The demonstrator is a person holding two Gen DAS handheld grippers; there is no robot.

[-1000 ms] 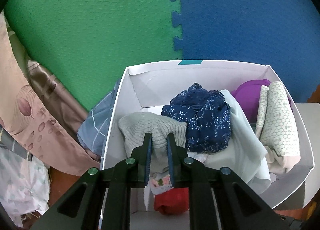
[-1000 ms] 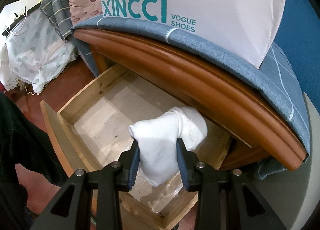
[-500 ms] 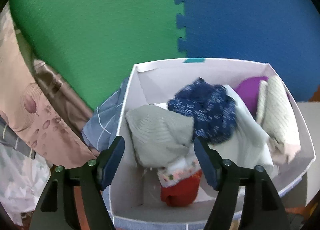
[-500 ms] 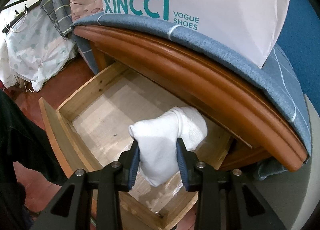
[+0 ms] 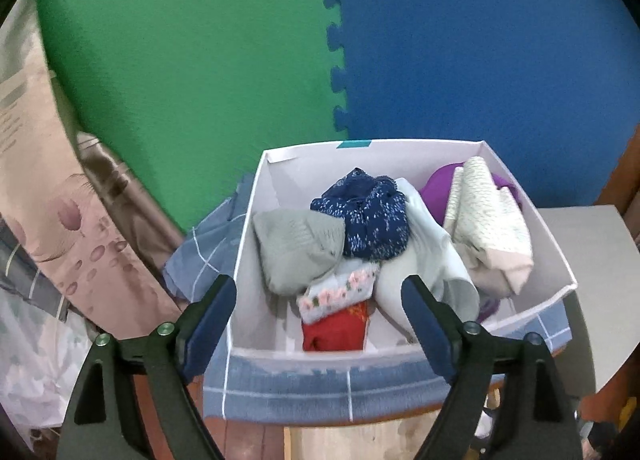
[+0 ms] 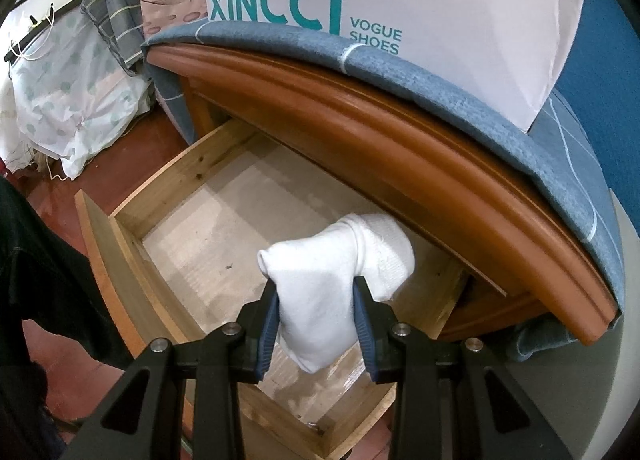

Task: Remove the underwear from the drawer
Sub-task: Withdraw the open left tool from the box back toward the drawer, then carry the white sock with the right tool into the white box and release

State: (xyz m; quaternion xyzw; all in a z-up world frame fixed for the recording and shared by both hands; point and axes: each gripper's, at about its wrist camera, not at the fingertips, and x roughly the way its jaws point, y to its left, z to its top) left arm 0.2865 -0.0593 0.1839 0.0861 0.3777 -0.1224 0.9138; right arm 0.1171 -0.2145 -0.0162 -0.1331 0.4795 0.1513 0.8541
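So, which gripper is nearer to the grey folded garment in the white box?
Left. The left gripper hangs open just above the box, with the grey folded garment right ahead of its fingers. The right gripper is over the open drawer, holding a white garment.

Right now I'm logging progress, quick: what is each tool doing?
Left tool: open, jaws just opened, holding nothing.
Right tool: closed on the white folded cloth bundle.
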